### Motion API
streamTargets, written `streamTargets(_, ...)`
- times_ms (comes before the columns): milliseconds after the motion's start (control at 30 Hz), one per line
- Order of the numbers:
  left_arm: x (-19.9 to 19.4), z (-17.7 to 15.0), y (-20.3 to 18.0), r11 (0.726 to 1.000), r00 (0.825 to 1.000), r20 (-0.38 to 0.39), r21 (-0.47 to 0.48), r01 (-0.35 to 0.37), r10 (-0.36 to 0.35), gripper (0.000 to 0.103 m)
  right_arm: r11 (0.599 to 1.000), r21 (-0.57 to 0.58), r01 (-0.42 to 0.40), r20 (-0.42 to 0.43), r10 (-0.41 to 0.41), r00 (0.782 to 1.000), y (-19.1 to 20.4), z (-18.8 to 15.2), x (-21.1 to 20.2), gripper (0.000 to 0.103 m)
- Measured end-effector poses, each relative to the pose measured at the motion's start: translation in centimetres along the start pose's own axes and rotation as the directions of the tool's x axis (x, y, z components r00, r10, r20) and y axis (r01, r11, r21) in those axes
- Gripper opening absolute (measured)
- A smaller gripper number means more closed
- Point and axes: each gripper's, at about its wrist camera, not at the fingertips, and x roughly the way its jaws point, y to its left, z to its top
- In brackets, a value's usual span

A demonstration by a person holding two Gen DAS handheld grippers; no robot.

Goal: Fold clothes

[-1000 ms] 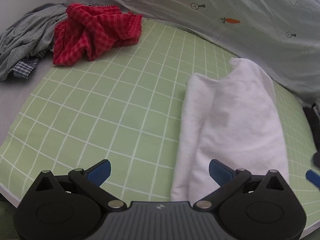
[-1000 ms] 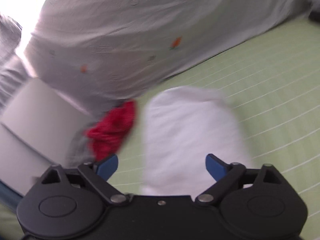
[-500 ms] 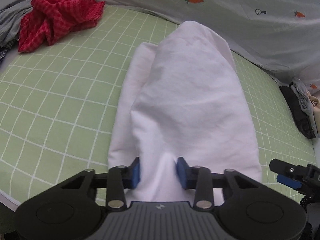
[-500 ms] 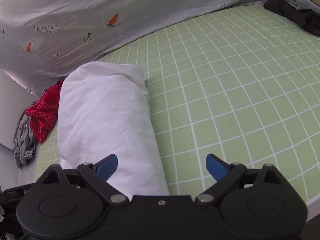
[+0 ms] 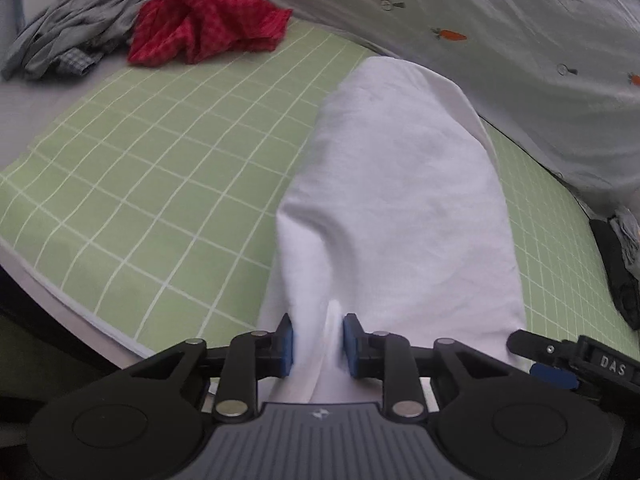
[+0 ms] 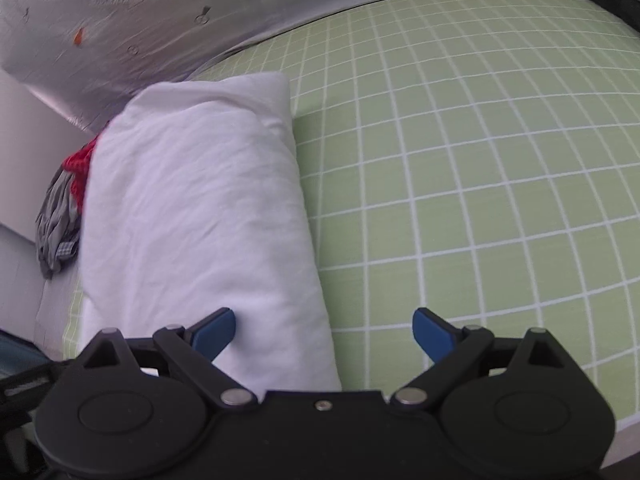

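Note:
A white garment [image 5: 400,200] lies folded into a long strip on the green grid mat [image 5: 160,160], running away from me. My left gripper [image 5: 318,344] is shut on a pinched ridge of its near edge, both blue pads pressing the cloth. In the right wrist view the same white garment [image 6: 192,208] fills the left half. My right gripper [image 6: 324,332] stands open over its near right corner, the left pad beside the cloth and the right pad over bare mat [image 6: 480,160]. One of the right gripper's fingers [image 5: 532,346] shows at the garment's near right edge.
A crumpled red checked cloth [image 5: 204,36] and a heap of grey clothes [image 5: 76,36] lie at the mat's far left. A pale carrot-print sheet [image 5: 480,20] rises along the back. Dark folded clothes [image 5: 620,272] sit at the right edge. The mat's front edge is just below the grippers.
My left gripper slid across onto the white garment and went from wide open to shut on its near edge. My right gripper came down to the near right corner and stayed open.

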Motion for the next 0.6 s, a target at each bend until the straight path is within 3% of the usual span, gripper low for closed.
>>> streamTargets(67, 0.1, 0.6, 0.1, 1.0, 1.0, -0.014, 0.005, -0.011, 0.011, 0.041, 1.0, -0.028, 0.003, 0.002, -0.003, 1.0, 0.7, 0.1, 0.1, 0.098)
streamTargets(167, 0.2, 1.3, -0.7, 0.994, 0.998, -0.031, 0.092, -0.051, 0.054, 0.056, 0.998, -0.057, 0.011, 0.012, -0.01, 1.0, 1.5, 0.4, 0.3, 0.098)
streamTargets(233, 0.5, 1.9, -0.9, 0.986, 0.995, -0.039, 0.143, -0.083, 0.089, 0.077, 0.998, -0.063, 0.005, 0.017, -0.004, 1.0, 1.8, 0.6, 0.4, 0.101)
streamTargets(400, 1.5, 3.8, 0.4, 0.986, 0.995, -0.096, 0.164, 0.015, 0.001, 0.079, 0.996, -0.084, -0.012, 0.0, 0.012, 1.0, 3.1, 0.9, 1.4, 0.103)
streamTargets(600, 4.1, 5.5, 0.9, 0.975, 0.986, -0.164, 0.209, 0.074, -0.04, 0.084, 0.993, -0.102, -0.052, -0.022, 0.05, 0.999, 4.5, 1.7, 4.0, 0.103)
